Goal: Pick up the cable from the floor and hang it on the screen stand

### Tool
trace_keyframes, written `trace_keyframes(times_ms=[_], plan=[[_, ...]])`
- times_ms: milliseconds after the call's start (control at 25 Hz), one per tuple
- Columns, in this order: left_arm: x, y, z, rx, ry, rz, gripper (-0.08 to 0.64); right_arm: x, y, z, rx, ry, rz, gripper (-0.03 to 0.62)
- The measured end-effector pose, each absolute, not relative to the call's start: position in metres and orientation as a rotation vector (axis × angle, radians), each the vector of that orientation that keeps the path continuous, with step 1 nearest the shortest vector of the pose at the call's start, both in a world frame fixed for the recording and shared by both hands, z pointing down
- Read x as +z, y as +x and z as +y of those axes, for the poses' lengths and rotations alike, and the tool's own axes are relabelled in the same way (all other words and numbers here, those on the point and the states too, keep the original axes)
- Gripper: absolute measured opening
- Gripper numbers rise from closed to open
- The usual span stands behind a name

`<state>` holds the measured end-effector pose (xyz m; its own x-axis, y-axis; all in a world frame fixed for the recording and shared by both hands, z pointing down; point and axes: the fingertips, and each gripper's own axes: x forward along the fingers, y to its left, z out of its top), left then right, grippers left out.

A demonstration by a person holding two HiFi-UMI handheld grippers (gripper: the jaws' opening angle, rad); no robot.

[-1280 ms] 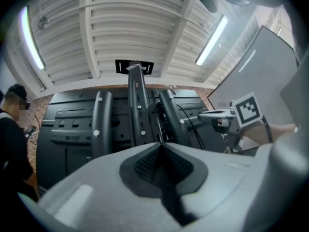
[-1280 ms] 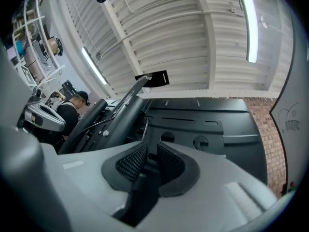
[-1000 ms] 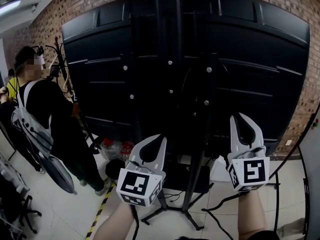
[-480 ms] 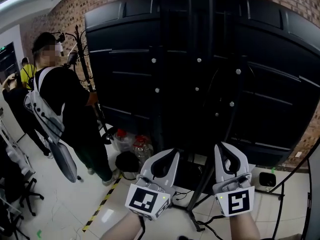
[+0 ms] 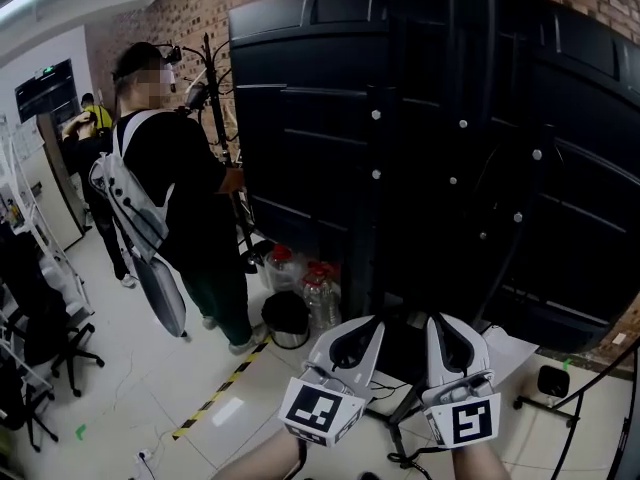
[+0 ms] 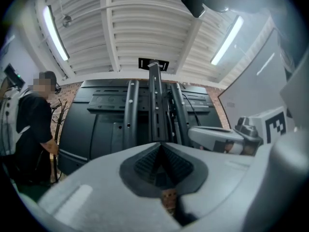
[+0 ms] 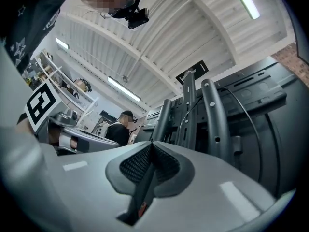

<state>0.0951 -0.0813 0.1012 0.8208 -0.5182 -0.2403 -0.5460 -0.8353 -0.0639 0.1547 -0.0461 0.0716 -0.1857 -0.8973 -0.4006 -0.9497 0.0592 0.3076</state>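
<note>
The black screen (image 5: 420, 138) shows its back, mounted on the dark screen stand (image 5: 470, 118), whose posts also fill the left gripper view (image 6: 154, 105) and the right gripper view (image 7: 212, 115). Thin black cables (image 5: 400, 456) lie on the floor by the stand's foot, and one cable (image 7: 241, 103) runs down the screen's back. My left gripper (image 5: 352, 336) and right gripper (image 5: 447, 330) are side by side low in the head view, in front of the stand's base. Both are shut with nothing between the jaws, pointing up at the screen.
A person (image 5: 175, 198) in black with a white backpack stands left of the screen beside a coat rack (image 5: 212, 98). Plastic bottles (image 5: 315, 288) and a black bin (image 5: 287, 318) sit at the screen's lower left. Yellow-black tape (image 5: 215, 393) crosses the tiled floor. Office chairs (image 5: 35, 343) stand at far left.
The head view has swung left, so the screen sits further right and the person is nearer the middle. Both grippers have dropped lower and drawn closer together.
</note>
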Motion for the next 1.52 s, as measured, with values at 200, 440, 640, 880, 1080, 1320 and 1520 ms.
trace_keyframes(times_ms=[200,440,640,880,1080,1320,1520], plan=[[0.131,0.101,-0.095,0.263,-2.884,0.901,0.005,0.104,0.15,-0.071,0.721,-1.88,2.305,0.008],[0.139,0.082,-0.105,0.241,-2.868,1.007,0.005,0.116,0.134,-0.079,0.623,-1.837,2.4,0.008],[0.135,0.045,-0.098,0.245,-2.83,1.125,0.005,0.124,0.109,-0.071,0.549,-1.793,2.459,0.008],[0.14,-0.019,-0.116,0.235,-2.718,1.322,0.005,0.141,0.065,-0.092,0.533,-1.643,2.553,0.008],[0.14,-0.033,-0.11,0.241,-2.734,1.376,0.005,0.15,0.049,-0.091,0.505,-1.604,2.615,0.008],[0.15,-0.035,-0.106,0.213,-2.751,1.365,0.005,0.165,0.043,-0.089,0.465,-1.604,2.629,0.008],[0.153,-0.025,-0.105,0.208,-2.783,1.324,0.005,0.17,0.057,-0.088,0.437,-1.664,2.604,0.008]])
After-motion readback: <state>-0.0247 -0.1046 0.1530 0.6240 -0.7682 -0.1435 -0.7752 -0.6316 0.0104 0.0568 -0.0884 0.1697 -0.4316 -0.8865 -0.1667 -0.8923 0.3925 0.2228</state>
